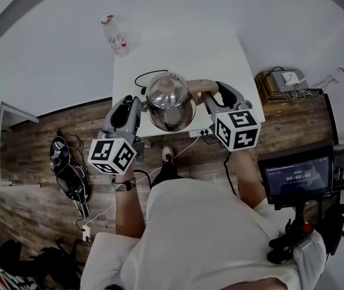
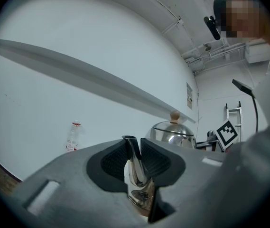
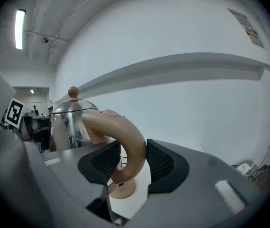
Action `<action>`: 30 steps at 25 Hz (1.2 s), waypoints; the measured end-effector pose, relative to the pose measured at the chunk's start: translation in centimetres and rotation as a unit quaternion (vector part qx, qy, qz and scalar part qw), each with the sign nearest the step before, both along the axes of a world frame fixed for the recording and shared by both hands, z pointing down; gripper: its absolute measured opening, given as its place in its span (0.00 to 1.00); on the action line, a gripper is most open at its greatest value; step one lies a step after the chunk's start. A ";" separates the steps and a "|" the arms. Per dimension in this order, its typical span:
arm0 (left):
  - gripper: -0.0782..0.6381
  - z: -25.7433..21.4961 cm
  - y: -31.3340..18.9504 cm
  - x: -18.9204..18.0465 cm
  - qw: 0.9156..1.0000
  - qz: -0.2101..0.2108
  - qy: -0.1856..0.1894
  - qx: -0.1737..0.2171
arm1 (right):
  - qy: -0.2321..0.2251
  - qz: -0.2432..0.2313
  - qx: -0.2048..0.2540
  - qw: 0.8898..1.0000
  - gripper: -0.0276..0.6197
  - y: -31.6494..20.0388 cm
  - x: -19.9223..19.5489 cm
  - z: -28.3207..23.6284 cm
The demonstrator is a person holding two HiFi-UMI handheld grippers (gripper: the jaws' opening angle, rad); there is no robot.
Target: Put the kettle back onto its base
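A shiny steel kettle (image 1: 170, 101) with a tan knob hangs over the near part of the white table (image 1: 220, 59), carried between both grippers. My left gripper (image 1: 136, 110) is shut on the kettle's spout (image 2: 135, 170), which stands upright between the black pads (image 2: 113, 163). The right gripper (image 1: 211, 98) is shut on the curved tan handle (image 3: 131, 141), with the kettle body (image 3: 68, 122) to its left. Just beyond the kettle a light round base (image 1: 175, 75) with a black cable (image 1: 142, 77) lies on the table. It shows as a tan disc (image 3: 120, 190) below the handle.
A clear plastic bottle (image 1: 116, 36) with a red cap stands at the table's far left corner. A power strip (image 1: 199, 133) sits at the table's near edge. A screen on a stand (image 1: 297, 175) is at my right. Bags and cables lie on the wooden floor at left.
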State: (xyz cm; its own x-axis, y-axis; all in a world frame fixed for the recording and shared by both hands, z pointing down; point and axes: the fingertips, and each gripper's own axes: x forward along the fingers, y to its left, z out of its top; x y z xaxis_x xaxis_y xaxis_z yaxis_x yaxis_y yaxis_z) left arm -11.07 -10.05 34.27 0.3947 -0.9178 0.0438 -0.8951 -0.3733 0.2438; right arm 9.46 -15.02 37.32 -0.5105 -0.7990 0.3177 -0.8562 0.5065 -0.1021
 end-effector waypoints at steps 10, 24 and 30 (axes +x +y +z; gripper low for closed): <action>0.23 3.7 -4.6 -2.9 0.999 0.011 0.016 -0.032 | 0.025 0.009 -0.018 0.999 0.30 -4.4 -2.8 3.0; 0.23 8.7 -7.6 -3.8 0.997 0.015 0.001 -0.081 | 0.048 0.000 -0.051 0.998 0.30 -6.8 -3.8 8.0; 0.23 11.1 -7.9 -4.6 0.995 0.017 -0.002 -0.103 | 0.056 -0.002 -0.071 0.996 0.30 -6.9 -4.6 10.4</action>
State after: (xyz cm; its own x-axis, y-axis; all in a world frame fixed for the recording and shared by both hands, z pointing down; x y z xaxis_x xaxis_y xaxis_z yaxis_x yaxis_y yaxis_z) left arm -15.67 -17.90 45.41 0.4249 -0.8751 0.2318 -0.8841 -0.3461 0.3140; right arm 4.87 -21.96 47.75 -0.4682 -0.7402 0.4826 -0.8644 0.4970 -0.0764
